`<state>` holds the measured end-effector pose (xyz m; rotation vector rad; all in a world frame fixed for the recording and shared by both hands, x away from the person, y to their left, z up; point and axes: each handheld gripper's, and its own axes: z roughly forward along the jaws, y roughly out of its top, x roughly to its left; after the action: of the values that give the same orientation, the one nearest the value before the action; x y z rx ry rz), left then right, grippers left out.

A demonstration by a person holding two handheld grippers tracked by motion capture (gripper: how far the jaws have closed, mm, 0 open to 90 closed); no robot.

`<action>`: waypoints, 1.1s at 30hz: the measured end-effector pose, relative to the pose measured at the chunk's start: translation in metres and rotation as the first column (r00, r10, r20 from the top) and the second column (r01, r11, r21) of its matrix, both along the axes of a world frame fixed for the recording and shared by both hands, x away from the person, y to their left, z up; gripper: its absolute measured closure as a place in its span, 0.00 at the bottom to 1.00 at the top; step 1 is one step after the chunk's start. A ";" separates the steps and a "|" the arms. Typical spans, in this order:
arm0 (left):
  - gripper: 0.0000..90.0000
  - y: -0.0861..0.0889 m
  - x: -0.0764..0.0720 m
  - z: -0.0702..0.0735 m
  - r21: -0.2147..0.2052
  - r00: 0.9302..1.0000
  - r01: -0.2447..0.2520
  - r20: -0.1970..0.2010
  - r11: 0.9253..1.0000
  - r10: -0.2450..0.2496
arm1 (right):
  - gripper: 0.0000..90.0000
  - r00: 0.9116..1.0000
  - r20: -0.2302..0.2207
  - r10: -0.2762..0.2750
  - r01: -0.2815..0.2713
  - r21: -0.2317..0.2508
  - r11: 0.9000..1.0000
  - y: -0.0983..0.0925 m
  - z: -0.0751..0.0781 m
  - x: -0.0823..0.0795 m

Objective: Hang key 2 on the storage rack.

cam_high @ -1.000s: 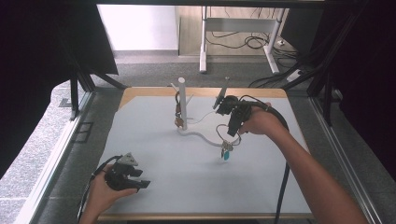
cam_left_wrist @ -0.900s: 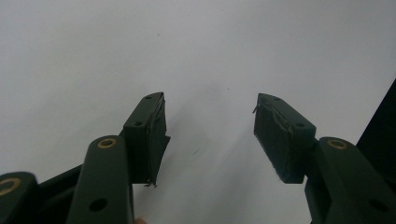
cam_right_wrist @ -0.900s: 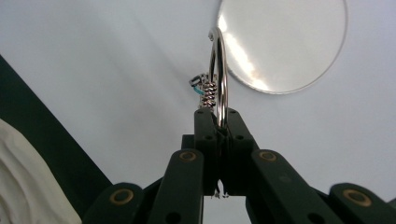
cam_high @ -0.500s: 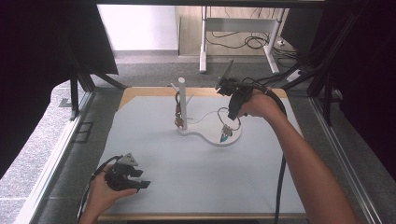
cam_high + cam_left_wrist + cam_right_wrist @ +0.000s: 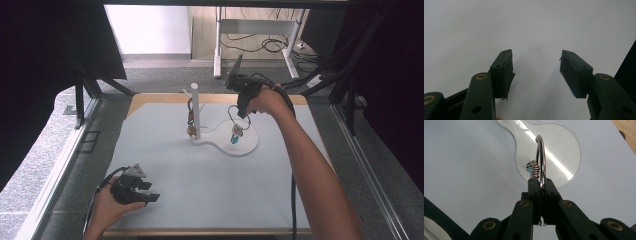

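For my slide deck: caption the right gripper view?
Right gripper clamped on a silver metal key ring above a clear plastic stand base.

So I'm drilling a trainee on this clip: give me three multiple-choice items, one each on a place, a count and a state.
1. Where does the silver metal ring with the blue charm hang?
A. over the clear round base plate
B. beside the left tool
C. off the table

2. How many tools rest low on the pale grey mat?
A. none
B. one
C. two

3. How does the right tool stand?
A. wide open
B. shut on the ring
C. shut on nothing

Answers: 1 A, the charm dangles above the plate by the white upright post. 2 B, the left tool alone. 3 B, its jaws pinch the ring.
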<state>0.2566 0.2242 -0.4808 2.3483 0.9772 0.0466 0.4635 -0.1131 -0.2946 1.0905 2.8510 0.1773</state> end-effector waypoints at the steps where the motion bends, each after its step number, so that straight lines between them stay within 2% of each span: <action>1: 0.49 0.000 0.000 0.000 -0.001 1.000 0.003 -0.001 1.000 -0.003 | 0.96 1.000 0.000 -0.001 0.001 -0.002 1.000 0.002 0.000 0.002; 3: 0.49 0.001 0.001 0.000 -0.007 1.000 0.001 -0.004 1.000 -0.001 | 0.96 1.000 0.000 -0.005 0.005 -0.002 1.000 0.004 -0.001 0.006; 6: 0.49 0.001 0.002 -0.002 0.006 1.000 0.005 -0.005 1.000 -0.005 | 0.96 1.000 0.008 -0.002 0.002 -0.015 1.000 0.008 -0.002 0.011; 9: 0.49 0.001 0.000 -0.002 0.002 1.000 0.005 -0.010 1.000 -0.005 | 0.96 1.000 0.020 -0.012 0.012 0.005 1.000 0.010 -0.002 0.016; 11: 0.49 0.001 0.000 -0.002 0.003 1.000 0.006 -0.011 1.000 -0.006 | 0.96 1.000 0.027 -0.016 0.016 0.002 1.000 0.012 -0.004 0.019; 17: 0.49 0.000 0.001 0.004 -0.013 1.000 0.003 0.004 1.000 -0.003 | 0.96 0.999 0.038 -0.011 0.011 0.004 1.000 0.020 -0.005 0.026; 22: 0.49 -0.004 0.003 0.008 -0.020 0.999 0.029 0.015 0.999 -0.028 | 0.96 0.998 0.065 -0.023 0.023 0.008 1.000 0.027 -0.005 0.033; 25: 0.48 -0.004 0.005 0.010 -0.029 0.999 0.036 0.017 0.999 -0.035 | 0.96 0.997 0.071 -0.039 0.039 0.003 0.999 0.033 -0.007 0.036; 33: 0.48 0.001 0.009 0.011 -0.043 0.999 0.040 0.015 0.998 -0.039 | 0.96 0.996 0.079 -0.036 0.035 0.009 0.999 0.053 -0.016 0.053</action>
<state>0.2653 0.2250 -0.4700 2.3237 0.9162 0.0259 0.5165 -0.0598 -0.3101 1.1086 2.7615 0.2247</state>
